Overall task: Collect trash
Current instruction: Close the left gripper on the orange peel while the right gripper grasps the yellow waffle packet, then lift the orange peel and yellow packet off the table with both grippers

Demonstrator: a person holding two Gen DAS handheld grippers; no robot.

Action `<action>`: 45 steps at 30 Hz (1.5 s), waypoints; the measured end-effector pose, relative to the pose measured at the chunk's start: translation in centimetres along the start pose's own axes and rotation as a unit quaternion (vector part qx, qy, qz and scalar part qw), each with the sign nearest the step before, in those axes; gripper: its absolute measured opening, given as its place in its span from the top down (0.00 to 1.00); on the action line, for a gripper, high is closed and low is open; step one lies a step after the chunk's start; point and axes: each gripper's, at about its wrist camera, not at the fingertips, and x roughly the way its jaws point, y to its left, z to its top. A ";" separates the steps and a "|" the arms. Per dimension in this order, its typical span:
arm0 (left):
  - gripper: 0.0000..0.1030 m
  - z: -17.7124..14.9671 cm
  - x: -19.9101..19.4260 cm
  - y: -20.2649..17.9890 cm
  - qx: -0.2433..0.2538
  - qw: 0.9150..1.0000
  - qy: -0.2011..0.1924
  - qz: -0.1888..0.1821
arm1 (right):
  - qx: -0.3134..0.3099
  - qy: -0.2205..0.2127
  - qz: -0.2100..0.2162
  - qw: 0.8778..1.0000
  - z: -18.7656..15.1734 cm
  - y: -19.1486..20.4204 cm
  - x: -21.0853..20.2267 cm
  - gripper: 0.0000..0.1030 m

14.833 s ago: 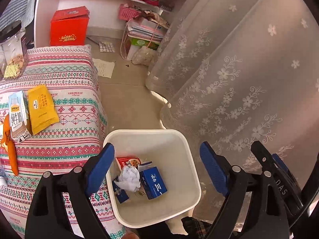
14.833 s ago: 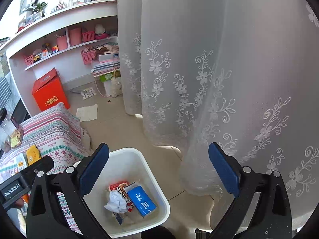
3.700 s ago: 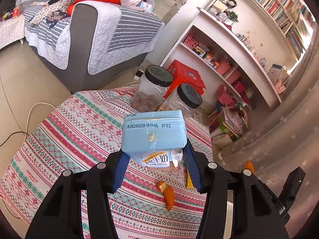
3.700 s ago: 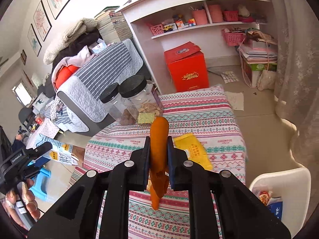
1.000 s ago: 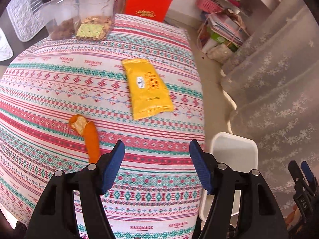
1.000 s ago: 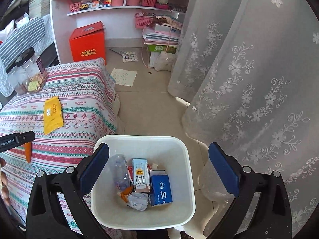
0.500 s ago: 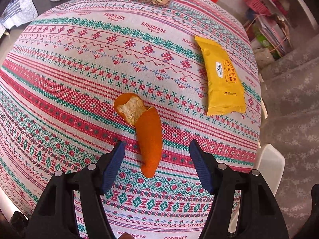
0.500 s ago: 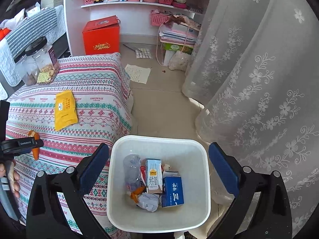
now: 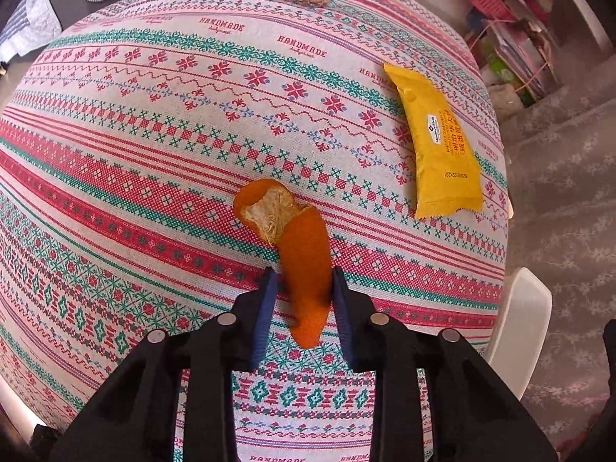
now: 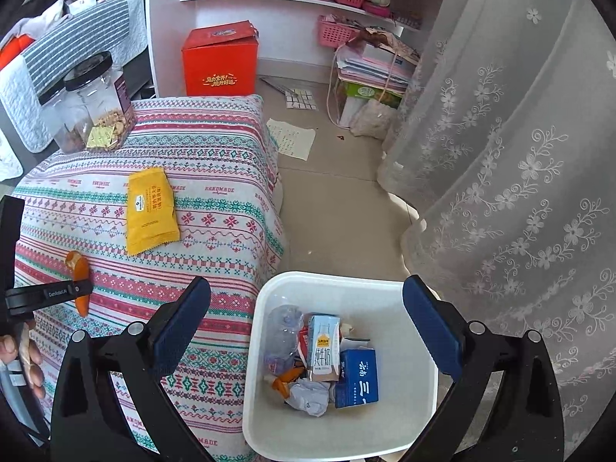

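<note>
Two pieces of trash are left on the desk (image 9: 161,123) with the patterned cloth: an orange peel (image 9: 296,254) and a yellow snack packet (image 9: 439,142). Looks like the peel is the one being dealt with right now.

The left tongs (image 9: 302,281) point steeply down at the cloth with the peel's lower half right between the blue pads (image 9: 265,308). The jaws are closing on it. The right pad seems to touch the peel's edge while the left one has a thin sliver of cloth showing beside it, so I wouldn't call it gripped yet. The peel's long axis runs almost straight along the line of the tongs, its pointed tail toward the camera and the curled end away from it, so the pads come in across the narrow width. That's the handy way to take it.

The peel itself is a long curled strip, bright orange outside, with pale fibrous pith showing in the cupped far end. Probably soft and a bit floppy.

The right tongs (image 10: 308,327) are spread wide with nothing in them, hanging over the white bin (image 10: 269,288) on the floor just off the desk's corner, well away from the peel. The bin already has a milk carton (image 10: 323,346), a blue box (image 10: 356,379) and some crumpled paper (image 10: 310,394) in it. The packet lies further along the desk, apart from the peel.
</note>
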 end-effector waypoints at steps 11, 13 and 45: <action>0.85 0.8 -5.1 6.1 -0.024 0.998 -0.058 -0.015 | 0.017 0.012 0.069 0.997 3.8 7.2 3.7 0.07; 0.85 0.9 -6.6 7.6 -0.024 0.996 -0.080 -0.006 | 0.011 0.010 0.078 0.997 4.6 8.9 4.6 0.07; 0.85 2.3 -13.2 20.0 -0.037 0.979 -0.176 0.097 | -0.005 0.083 0.085 0.993 6.9 17.1 14.9 0.65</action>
